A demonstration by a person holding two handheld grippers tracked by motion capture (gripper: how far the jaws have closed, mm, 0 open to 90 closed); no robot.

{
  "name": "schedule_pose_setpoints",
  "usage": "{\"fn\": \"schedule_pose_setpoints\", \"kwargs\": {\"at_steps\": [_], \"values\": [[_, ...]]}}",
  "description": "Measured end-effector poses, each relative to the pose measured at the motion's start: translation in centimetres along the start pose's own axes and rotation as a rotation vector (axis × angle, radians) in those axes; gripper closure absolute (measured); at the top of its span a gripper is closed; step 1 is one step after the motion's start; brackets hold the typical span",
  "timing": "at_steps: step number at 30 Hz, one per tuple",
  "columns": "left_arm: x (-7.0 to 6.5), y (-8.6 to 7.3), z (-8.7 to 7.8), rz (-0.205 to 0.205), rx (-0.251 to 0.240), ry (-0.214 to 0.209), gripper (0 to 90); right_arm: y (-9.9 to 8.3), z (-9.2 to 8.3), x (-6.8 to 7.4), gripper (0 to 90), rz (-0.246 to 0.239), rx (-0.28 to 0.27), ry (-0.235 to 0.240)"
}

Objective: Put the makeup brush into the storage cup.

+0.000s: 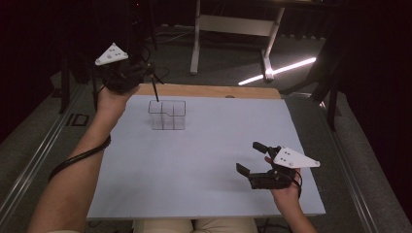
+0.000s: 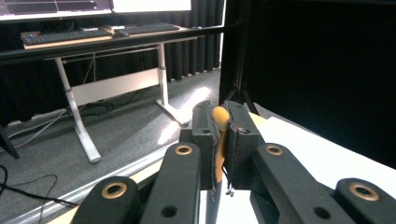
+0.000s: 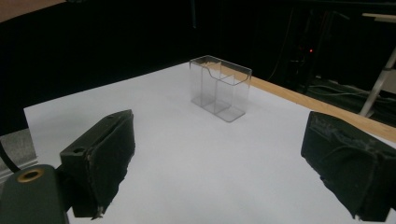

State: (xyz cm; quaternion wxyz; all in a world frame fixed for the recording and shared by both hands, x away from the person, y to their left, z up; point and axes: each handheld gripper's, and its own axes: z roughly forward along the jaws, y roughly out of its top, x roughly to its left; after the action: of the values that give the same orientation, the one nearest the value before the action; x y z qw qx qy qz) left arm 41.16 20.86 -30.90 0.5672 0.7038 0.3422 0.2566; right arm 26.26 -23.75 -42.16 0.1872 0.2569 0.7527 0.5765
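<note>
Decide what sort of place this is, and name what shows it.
Probably a lab or studio for recording demonstrations: black curtains surround a paper-covered table, and a desk with keyboards and a monitor stands nearby.

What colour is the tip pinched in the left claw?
Orange-tan tip, clearest in the left gripper view.
</note>
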Motion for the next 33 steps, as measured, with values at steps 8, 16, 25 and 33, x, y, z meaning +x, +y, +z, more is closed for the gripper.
{"fn": "schedule_pose_setpoints", "kwargs": {"at_steps": [8,16,25,33], "values": [[0.9,-0.1,1.0,0.004,0.006,0.028,84.7,0.0,-0.2,-0.1,9.9,-0.022,-0.014,-0.007],[1.8,-0.6,2.0,-0.002,0.0,0.038,84.6,-0.1,-0.3,-0.3,9.9,-0.037,-0.022,-0.008],[2.4,-2.1,3.4,-0.008,0.01,0.052,84.6,0.0,-0.7,-0.4,9.9,-0.052,-0.043,-0.004],[3.2,-3.9,4.2,-0.032,0.025,0.068,84.6,-0.1,-0.9,-0.8,9.9,-0.047,-0.055,-0.002]]}}
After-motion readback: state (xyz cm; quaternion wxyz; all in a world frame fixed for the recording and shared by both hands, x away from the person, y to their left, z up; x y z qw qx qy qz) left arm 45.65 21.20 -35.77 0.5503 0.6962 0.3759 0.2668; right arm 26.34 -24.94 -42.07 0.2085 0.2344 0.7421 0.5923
